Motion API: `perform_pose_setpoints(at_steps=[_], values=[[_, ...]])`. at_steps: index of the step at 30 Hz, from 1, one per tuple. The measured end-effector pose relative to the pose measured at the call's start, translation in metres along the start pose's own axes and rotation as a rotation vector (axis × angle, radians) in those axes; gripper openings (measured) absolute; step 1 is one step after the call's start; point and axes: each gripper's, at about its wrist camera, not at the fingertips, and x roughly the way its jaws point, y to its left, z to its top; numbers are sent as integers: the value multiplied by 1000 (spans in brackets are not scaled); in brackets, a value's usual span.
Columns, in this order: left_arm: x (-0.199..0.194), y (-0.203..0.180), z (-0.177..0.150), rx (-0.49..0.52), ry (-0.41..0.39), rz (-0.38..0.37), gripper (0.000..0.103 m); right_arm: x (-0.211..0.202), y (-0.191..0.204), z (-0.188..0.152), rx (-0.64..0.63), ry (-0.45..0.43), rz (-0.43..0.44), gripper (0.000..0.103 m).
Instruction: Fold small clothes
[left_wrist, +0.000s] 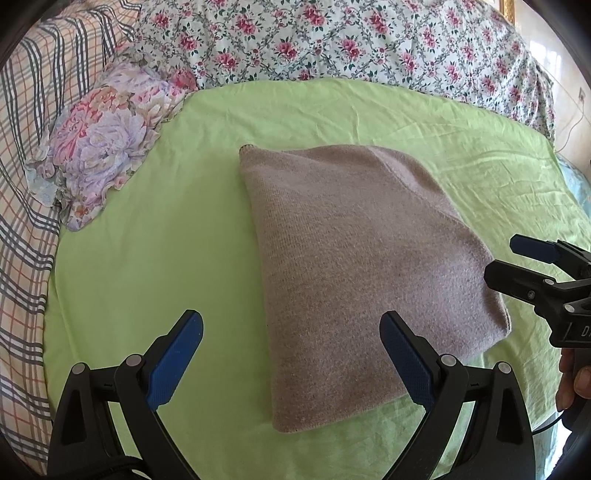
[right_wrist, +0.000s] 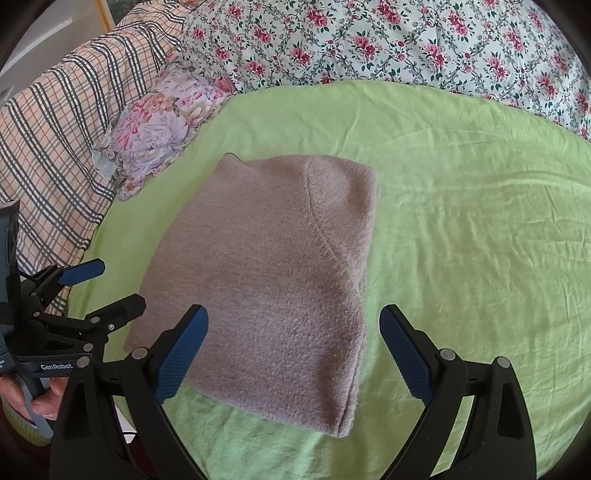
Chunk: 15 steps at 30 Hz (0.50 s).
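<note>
I see the taupe knit garment (left_wrist: 354, 273) lying folded into a compact block on the light green sheet (left_wrist: 155, 258) of the bed, roughly in the middle of the sheet, with a curved seam showing on its upper layer in the right wrist view. My left tool (left_wrist: 291, 350) hovers above the garment's near edge with its blue pads spread wide, grasping nothing. My right tool (right_wrist: 293, 350) sits likewise released over the near end, its left pad above the knit and its right pad above bare sheet. Each tool shows at the edge of the other's view, held by a hand (right_wrist: 40, 398). Beyond the sheet lie a large-bloom floral pillow (left_wrist: 107, 140), a plaid cover (left_wrist: 29, 110) and a small-flowered quilt (left_wrist: 351, 40).
</note>
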Motion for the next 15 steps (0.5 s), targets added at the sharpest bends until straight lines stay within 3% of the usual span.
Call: perform_pose_setpoints(at_steps=[15], values=[[-4,-6,-4,24,-17,9,97,6,3,-2,18,5,20,94]])
